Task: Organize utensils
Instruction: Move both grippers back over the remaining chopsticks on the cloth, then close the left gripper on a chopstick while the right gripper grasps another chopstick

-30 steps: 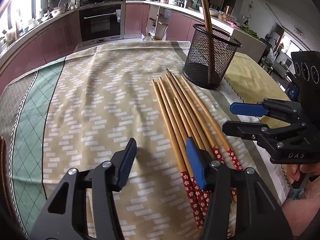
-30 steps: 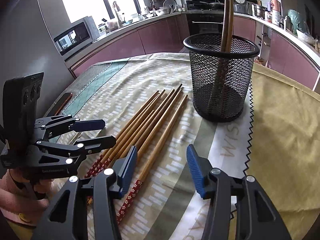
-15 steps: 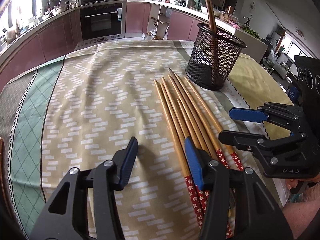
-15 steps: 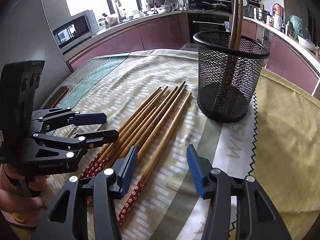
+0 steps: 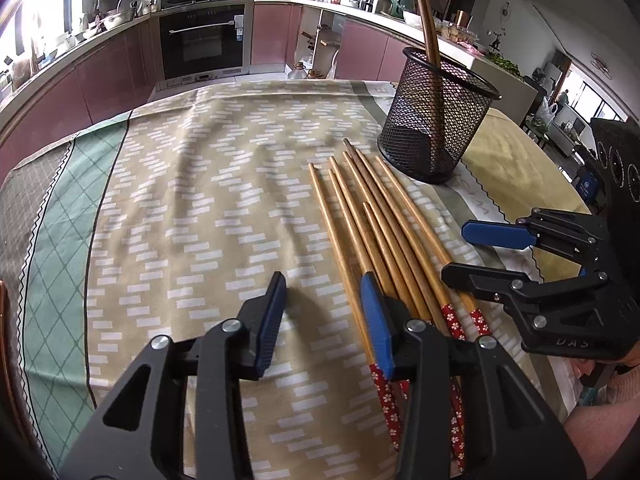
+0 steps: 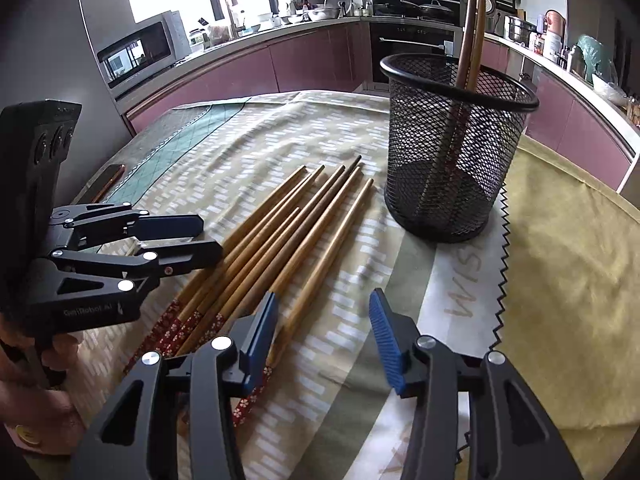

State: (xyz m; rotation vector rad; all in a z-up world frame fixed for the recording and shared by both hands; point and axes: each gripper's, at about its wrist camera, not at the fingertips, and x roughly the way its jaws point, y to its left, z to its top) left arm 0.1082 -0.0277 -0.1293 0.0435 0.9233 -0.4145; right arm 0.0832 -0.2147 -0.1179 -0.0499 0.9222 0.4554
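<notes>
Several wooden chopsticks [image 5: 372, 220] with red flowered ends lie side by side on the patterned cloth; they also show in the right wrist view [image 6: 288, 232]. A black mesh holder [image 5: 438, 120] stands upright behind their tips with two chopsticks [image 6: 468, 32] in it; the holder also shows in the right wrist view [image 6: 452, 148]. My left gripper [image 5: 324, 308] is open and empty, its right finger over the left side of the bundle. My right gripper [image 6: 322, 324] is open and empty, its left finger above the rightmost chopstick's red end.
The table carries a beige and green cloth [image 5: 180, 208] and a yellow cloth [image 6: 568, 264] on the right. A dark flat object [image 6: 106, 180] lies near the table's left edge. Kitchen counters and an oven stand behind.
Both grippers have moved forward over the red ends of the chopsticks and closer to each other. The holder looks nearer. Both stay open.
</notes>
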